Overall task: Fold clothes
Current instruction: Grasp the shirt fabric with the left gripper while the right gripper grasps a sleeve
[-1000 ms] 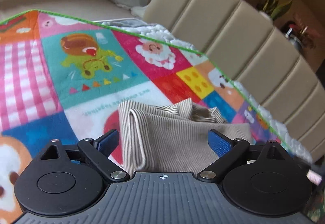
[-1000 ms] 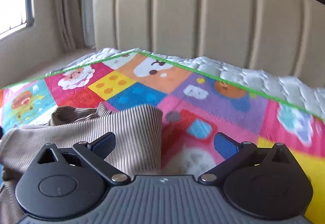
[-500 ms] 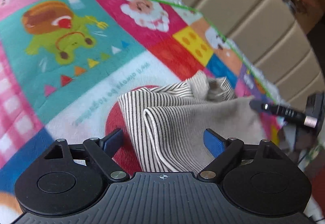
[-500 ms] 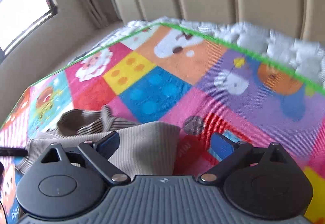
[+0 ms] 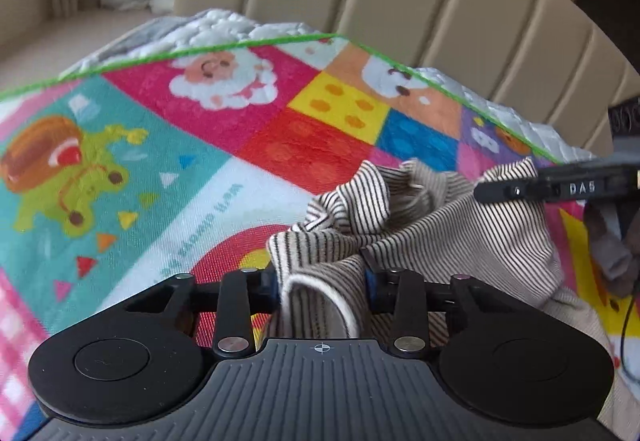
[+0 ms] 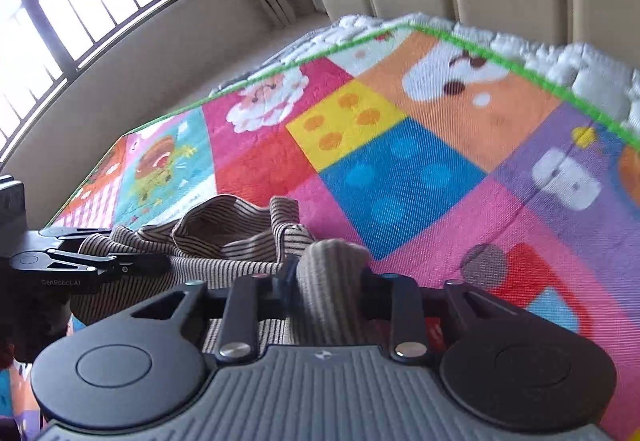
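Note:
A beige garment with thin dark stripes [image 5: 452,237] lies bunched on a colourful patchwork blanket [image 5: 200,169]. My left gripper [image 5: 322,283] is shut on a folded edge of the garment at its left side. My right gripper [image 6: 330,279] is shut on a bunched fold of the same garment [image 6: 240,237] at its right side. The right gripper's finger shows in the left wrist view [image 5: 556,187], and the left gripper shows in the right wrist view [image 6: 88,263]. The two grippers are close together over the cloth.
A padded beige headboard [image 5: 400,9] runs along the far edge of the bed. The blanket's green trim [image 6: 520,61] and a white quilted mattress edge [image 6: 580,57] lie before it. A window [image 6: 60,13] is at the left of the right wrist view.
Both grippers have gone from open to shut on the garment. The cloth has bunched up between them and the views have tilted.

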Tool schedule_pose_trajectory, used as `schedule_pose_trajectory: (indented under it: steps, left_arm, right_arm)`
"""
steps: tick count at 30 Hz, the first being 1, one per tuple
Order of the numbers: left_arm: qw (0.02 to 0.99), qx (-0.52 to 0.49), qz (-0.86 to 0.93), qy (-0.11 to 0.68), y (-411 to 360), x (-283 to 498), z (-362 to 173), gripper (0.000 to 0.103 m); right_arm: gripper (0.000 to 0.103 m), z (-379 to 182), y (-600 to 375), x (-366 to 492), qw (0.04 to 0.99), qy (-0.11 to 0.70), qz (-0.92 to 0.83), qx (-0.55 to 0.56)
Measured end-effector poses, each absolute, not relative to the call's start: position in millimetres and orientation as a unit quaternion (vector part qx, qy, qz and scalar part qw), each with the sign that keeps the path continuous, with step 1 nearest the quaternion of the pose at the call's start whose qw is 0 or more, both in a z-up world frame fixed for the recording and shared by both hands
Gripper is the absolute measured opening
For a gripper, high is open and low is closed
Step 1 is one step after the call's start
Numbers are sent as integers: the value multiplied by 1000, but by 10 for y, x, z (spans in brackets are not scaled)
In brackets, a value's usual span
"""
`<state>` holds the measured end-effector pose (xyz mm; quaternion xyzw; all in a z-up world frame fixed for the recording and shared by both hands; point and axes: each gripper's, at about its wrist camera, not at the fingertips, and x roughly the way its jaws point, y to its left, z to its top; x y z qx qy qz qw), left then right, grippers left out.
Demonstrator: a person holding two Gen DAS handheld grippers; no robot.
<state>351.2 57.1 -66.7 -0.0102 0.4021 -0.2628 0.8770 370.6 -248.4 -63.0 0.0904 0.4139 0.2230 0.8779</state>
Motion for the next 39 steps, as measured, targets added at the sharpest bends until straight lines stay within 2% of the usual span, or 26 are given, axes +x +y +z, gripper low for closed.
schedule_pose_trajectory:
  steps: [6, 10, 14, 16, 17, 18, 19, 20, 21, 24, 29, 31, 32, 33, 34, 35, 36, 39]
  left_arm:
    - [874, 50, -282, 392, 640, 2747, -93, 35]
    - [859, 107, -276, 418, 682, 2065, -37, 34]
    - [835, 166, -263, 454, 783, 1409, -108, 39]
    - [831, 170, -263, 459, 894, 1160, -81, 51]
    - [832, 152, -266, 462, 969, 1092, -36, 62]
    - [833, 133, -268, 466, 1043, 1024, 10, 69]
    - [835, 107, -269, 468, 1104, 997, 58, 72]
    - [837, 81, -271, 469, 1164, 972, 106, 79]
    - [838, 51, -269, 472, 1180, 999, 114, 85]
    - [837, -38, -262, 479, 1226, 1083, 136, 91]
    - [815, -132, -215, 522, 951, 1484, -286, 94]
    - [817, -110, -198, 530, 820, 1611, -450, 89]
    - [818, -99, -190, 534, 755, 1674, -531, 76]
    - [820, -90, -192, 532, 730, 1720, -573, 54]
    - [821, -81, -194, 531, 705, 1766, -615, 49]
    - [822, -72, -196, 529, 681, 1812, -656, 42]
    - [826, -72, -202, 521, 681, 1875, -661, 37]
    - [841, -85, -186, 501, 697, 2213, -616, 33]
  right_arm:
    - [20, 7, -2485, 2884, 882, 394, 254, 40]
    - [20, 118, -2364, 2128, 867, 423, 262, -25]
    - [20, 25, -2297, 1436, 845, 460, 252, -105]
    - [21, 31, -2369, 1175, 840, 465, 250, -123]
    - [27, 75, -2443, 1086, 842, 464, 248, -120]
    - [41, 136, -2525, 1025, 845, 463, 244, -112]
    - [49, 208, -2606, 982, 850, 460, 238, -100]
    - [62, 277, -2677, 961, 856, 454, 232, -86]
    - [67, 340, -2743, 952, 862, 448, 227, -71]
    - [77, 333, -2830, 1076, 871, 445, 207, -21]
    - [78, -156, -2697, 1416, 870, 464, 160, 40]
    - [78, -386, -2591, 1537, 869, 468, 156, 40]
    - [75, -496, -2538, 1595, 869, 469, 156, 38]
    - [60, -578, -2470, 1637, 867, 470, 164, 31]
    - [51, -645, -2394, 1670, 864, 471, 177, 21]
    - [48, -680, -2315, 1690, 866, 466, 182, 6]
    - [43, -671, -2260, 1753, 869, 459, 183, -3]
    - [32, -598, -2144, 2035, 878, 439, 188, -15]
